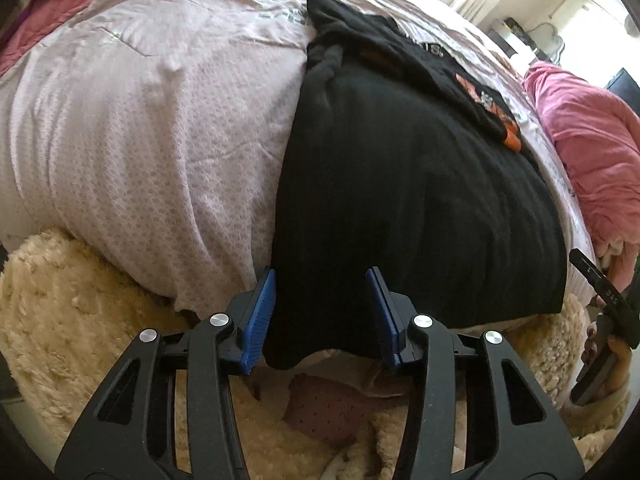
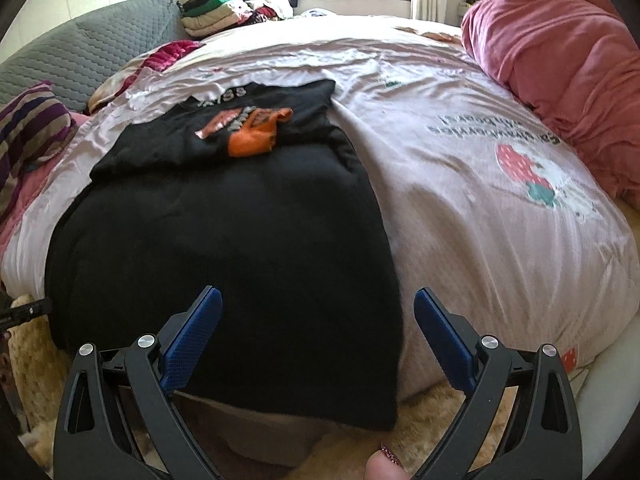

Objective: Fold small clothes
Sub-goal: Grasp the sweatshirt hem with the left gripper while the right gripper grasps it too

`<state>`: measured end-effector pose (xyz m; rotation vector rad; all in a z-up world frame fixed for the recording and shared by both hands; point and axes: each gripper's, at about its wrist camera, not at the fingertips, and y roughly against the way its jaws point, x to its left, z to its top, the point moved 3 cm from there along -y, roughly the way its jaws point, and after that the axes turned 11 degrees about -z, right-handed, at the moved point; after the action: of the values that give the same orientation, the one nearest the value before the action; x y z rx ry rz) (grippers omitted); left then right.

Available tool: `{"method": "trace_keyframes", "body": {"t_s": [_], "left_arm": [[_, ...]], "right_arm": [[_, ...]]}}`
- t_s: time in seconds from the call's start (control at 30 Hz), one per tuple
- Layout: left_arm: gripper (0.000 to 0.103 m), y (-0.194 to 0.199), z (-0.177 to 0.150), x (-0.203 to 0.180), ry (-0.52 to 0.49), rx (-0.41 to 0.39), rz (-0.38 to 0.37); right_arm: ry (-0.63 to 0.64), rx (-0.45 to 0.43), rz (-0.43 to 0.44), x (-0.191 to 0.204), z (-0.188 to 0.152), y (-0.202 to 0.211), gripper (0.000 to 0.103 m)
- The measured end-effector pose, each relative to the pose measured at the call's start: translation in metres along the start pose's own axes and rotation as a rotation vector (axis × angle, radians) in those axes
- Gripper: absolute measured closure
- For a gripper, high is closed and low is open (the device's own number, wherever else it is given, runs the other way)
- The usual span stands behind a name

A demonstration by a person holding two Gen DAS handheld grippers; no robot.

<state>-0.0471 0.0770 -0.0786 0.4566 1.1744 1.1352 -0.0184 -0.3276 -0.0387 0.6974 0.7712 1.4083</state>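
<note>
My left claw (image 1: 322, 312) is spread wide, its blue pads straddling the near left hem of the black garment (image 1: 400, 200) draped over the bed edge. My right claw (image 2: 316, 340) gapes too, over the garment's (image 2: 224, 240) right corner.

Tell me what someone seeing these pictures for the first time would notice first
A large black garment dominates, spread across the pale pink bedcover with its near hem hanging over the bed's edge. Both the left gripper and right gripper are open at that hem, gripping nothing. Farther back, an orange patch stands out on the folded-back part of the garment, and a rose-pink quilt is bundled at the right.
</note>
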Motion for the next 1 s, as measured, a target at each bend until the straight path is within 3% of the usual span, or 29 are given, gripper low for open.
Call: {"method": "trace_keyframes", "body": {"t_s": [0.3, 0.47, 0.67, 0.73, 1.0], "left_arm": [[0.063, -0.021, -0.008, 0.002, 0.004, 0.053, 0.022], [0.063, -0.022, -0.008, 0.003, 0.004, 0.056, 0.017], [0.062, -0.023, -0.011, 0.005, 0.013, 0.067, 0.019], [0.062, -0.023, -0.012, 0.006, 0.015, 0.069, 0.016], [0.065, -0.023, -0.013, 0.011, 0.033, 0.091, -0.005]], "right_arm": [[-0.050, 0.117, 0.069, -0.028, -0.027, -0.006, 0.009], [-0.014, 0.173, 0.122, -0.027, -0.036, -0.008, 0.033], [0.061, 0.233, 0.092, -0.019, -0.045, -0.019, 0.058], [0.114, 0.228, 0.062, -0.016, -0.047, -0.018, 0.091], [0.093, 0.147, 0.136, -0.026, -0.038, 0.008, 0.094]]}}
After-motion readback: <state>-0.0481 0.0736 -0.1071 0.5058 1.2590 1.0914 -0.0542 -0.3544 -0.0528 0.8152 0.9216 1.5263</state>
